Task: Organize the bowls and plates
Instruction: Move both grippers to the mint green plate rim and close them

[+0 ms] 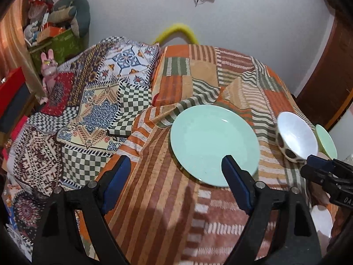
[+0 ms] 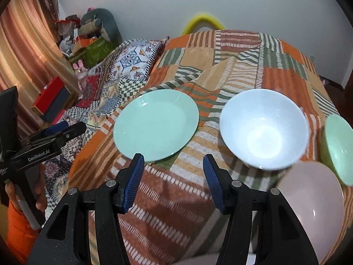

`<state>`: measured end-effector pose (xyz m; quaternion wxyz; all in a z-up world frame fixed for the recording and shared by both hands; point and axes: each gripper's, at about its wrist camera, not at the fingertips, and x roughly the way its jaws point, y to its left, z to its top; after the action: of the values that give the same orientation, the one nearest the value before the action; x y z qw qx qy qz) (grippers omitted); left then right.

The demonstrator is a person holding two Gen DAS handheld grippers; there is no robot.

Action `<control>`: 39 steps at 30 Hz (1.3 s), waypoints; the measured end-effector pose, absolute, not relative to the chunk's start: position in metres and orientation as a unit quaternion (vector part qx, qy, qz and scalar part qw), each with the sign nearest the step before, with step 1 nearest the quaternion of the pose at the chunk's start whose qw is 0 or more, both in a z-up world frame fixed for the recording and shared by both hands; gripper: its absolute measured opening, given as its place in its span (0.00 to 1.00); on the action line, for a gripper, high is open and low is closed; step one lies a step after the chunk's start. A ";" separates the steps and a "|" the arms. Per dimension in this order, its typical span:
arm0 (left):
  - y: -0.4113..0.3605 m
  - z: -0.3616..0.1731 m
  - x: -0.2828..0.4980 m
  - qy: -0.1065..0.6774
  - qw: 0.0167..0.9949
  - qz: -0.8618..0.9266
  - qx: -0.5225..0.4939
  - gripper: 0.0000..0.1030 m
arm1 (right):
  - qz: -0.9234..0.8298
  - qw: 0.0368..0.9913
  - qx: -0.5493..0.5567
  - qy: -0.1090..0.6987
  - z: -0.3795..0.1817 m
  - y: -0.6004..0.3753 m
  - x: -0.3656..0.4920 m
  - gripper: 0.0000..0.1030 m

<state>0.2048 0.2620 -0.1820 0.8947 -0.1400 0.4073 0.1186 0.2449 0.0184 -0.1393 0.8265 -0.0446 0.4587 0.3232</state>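
The left hand-held gripper (image 1: 176, 172) hangs with its blue pads wide apart and nothing between them, just above the near rim of the round mint-green plate (image 1: 211, 141) lying flat on the striped orange bed cover (image 1: 163, 209). The right hand-held gripper (image 2: 173, 176) is also empty, jaws partly apart. Beside the plate stand a white bowl with dark spots outside (image 2: 263, 128), a pale pink bowl (image 2: 317, 203) and a small green bowl (image 2: 338, 145). The plate looks stiff, smooth and breakable, so I would pinch its rim firmly; the soft bed gives way underneath.
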 end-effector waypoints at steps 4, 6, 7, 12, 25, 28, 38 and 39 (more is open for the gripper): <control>0.271 -0.198 0.222 0.414 0.892 0.118 -0.134 0.82 | 0.323 0.820 -0.059 0.470 -0.151 0.035 0.260 0.50; 0.273 -0.203 0.227 0.412 0.894 0.116 -0.130 0.79 | 0.322 0.818 -0.063 0.473 -0.156 0.042 0.266 0.49; 0.273 -0.206 0.231 0.413 0.895 0.115 -0.125 0.74 | 0.321 0.817 -0.065 0.475 -0.158 0.045 0.269 0.47; 0.279 -0.221 0.247 0.421 0.893 0.098 -0.126 0.55 | 0.314 0.808 -0.064 0.495 -0.175 0.056 0.285 0.40; 0.288 -0.264 0.280 0.449 0.878 0.073 -0.150 0.28 | 0.284 0.808 -0.096 0.507 -0.194 0.071 0.301 0.28; 0.289 -0.267 0.284 0.454 0.873 0.062 -0.168 0.22 | 0.277 0.807 -0.098 0.512 -0.194 0.069 0.301 0.28; 0.286 -0.267 0.279 0.459 0.869 0.044 -0.181 0.18 | 0.275 0.790 -0.067 0.543 -0.208 0.067 0.303 0.31; 0.285 -0.266 0.277 0.460 0.869 0.044 -0.177 0.18 | 0.274 0.791 -0.073 0.542 -0.207 0.069 0.302 0.31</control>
<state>0.2770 0.2849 -0.2663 0.8689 -0.1770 0.4602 0.0443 0.3024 0.0687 -0.2074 0.7913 -0.0730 0.5417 0.2740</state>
